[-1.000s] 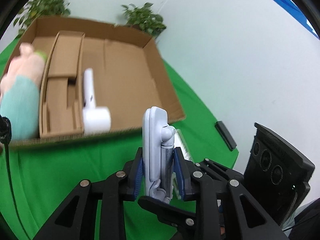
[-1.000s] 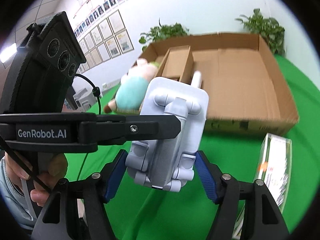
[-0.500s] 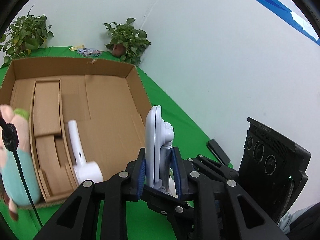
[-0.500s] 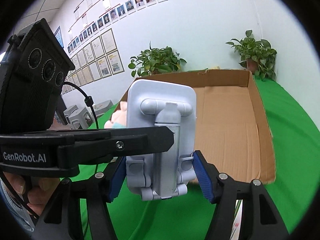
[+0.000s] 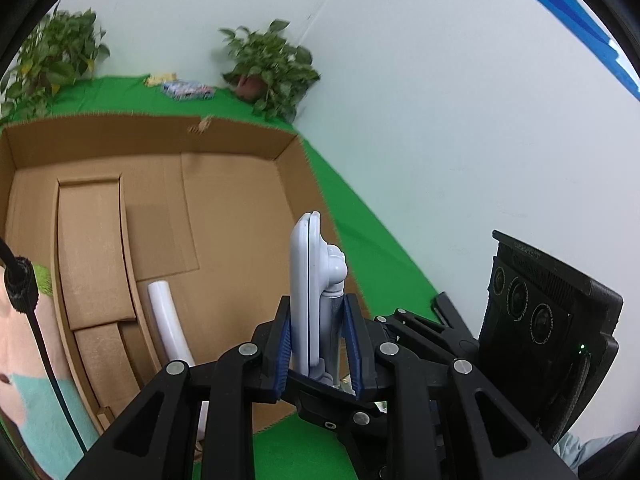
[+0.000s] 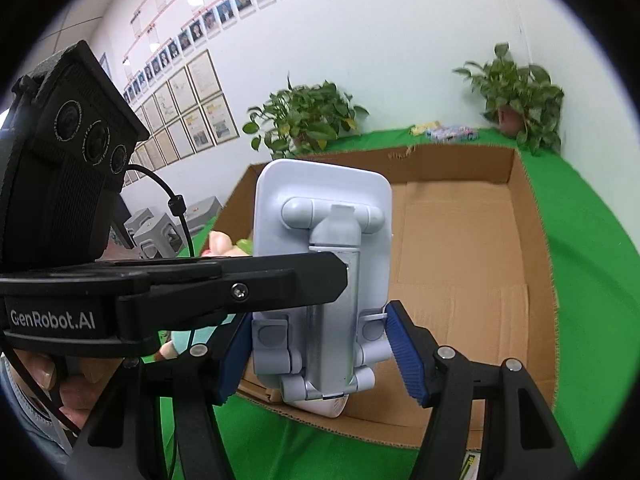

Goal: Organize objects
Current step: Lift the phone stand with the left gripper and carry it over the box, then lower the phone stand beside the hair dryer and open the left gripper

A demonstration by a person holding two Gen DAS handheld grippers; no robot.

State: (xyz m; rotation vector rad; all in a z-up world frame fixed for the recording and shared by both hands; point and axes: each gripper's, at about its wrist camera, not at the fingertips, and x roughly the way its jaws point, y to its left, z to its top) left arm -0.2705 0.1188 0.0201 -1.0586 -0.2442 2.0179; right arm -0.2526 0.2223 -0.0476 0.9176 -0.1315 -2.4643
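We carry a pale grey plastic phone stand with a hinged metal arm [image 5: 310, 280] above the near rim of the open brown cardboard box [image 5: 224, 216], which sits on the green-covered surface [image 5: 372, 248]. Our left tongs [image 5: 318, 344] are narrow and clamp its thin edge. Our right tongs [image 6: 320, 350] have just been closing on its wider base, and both blue pads appear to touch its sides.

Some of the organizing looks done — a white plastic tube-shaped thing [image 5: 168, 320] already lies in the box at about 7 o'clock from the stand, and a pink-and-teal plush toy [image 5: 24, 344] sits at 9 o'clock by the cardboard divider. The stand is not yet set down. A clear packet with green print [image 6: 472, 462] at 5 o'clock in the right view lies outside the box, so it probably waits its turn — as may the small packets [image 5: 186, 89] at 12 o'clock.

The only readable writing is "GenRobot.AI" on the left tongs' arm [image 6: 52, 320].
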